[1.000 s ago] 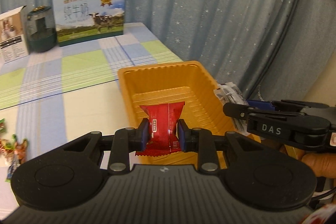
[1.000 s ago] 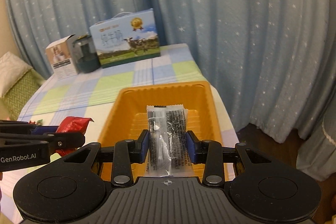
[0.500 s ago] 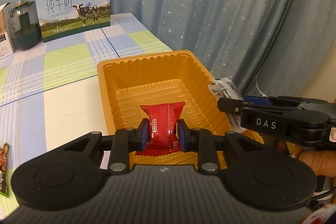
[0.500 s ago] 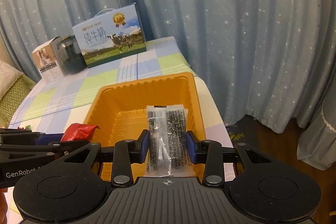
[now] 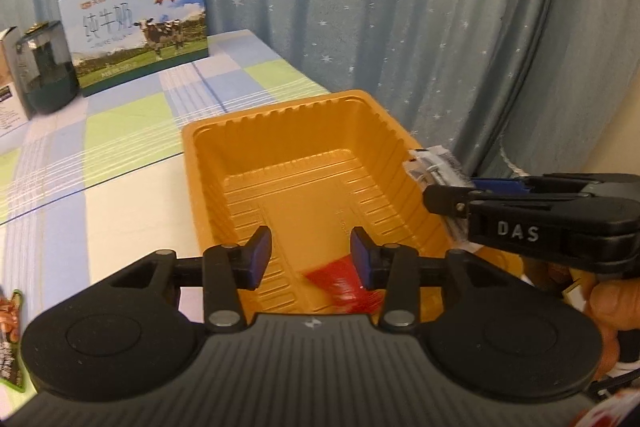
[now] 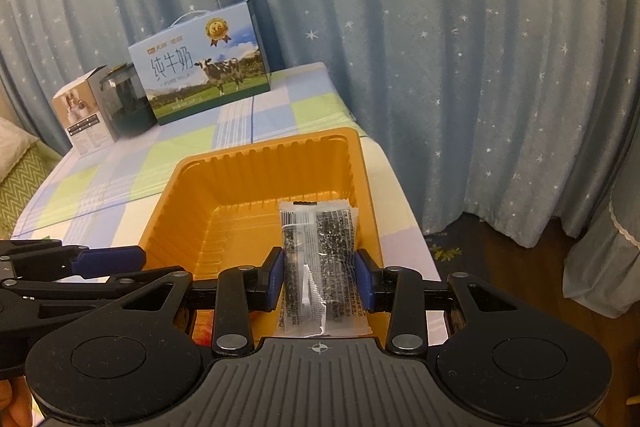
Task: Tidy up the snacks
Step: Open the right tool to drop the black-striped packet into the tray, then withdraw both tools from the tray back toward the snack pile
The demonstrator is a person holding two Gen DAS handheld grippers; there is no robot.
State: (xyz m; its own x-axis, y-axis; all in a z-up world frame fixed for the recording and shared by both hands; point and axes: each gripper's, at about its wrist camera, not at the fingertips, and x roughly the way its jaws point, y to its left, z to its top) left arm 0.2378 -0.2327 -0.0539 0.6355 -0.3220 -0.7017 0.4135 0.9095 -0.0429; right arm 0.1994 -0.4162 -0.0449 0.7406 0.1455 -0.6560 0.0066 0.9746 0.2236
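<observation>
Blue star-print curtains [image 6: 440, 67] all round, and a table with a checked blue, green and white cloth [image 5: 120, 131] on it. The landmark here is the orange plastic tray [image 5: 288, 131], sitting near the cloth's curtain-side edge.

The left gripper [image 5: 311, 255] hangs over the tray's near end with its blue pads spread wide apart and nothing between them. The red snack packet [image 5: 342, 285] is blurred, just below the right-hand pad and low inside the tray's near end; can't tell if it's touching the tray floor.

The right gripper [image 6: 320, 277] is over the tray's near right side, pads clamped tight on a clear packet of dark stuff [image 6: 320, 255] that stands up lengthwise between them.

Well beyond the tray's far end there's a milk carton box with a cow on it [image 6: 200, 67], with a dark jar [image 6: 126, 103] and a small white box [image 6: 82, 115] beside it. Left of the tray, at the cloth's edge, a green-edged snack packet [image 5: 10, 331] pokes into the left wrist view.
</observation>
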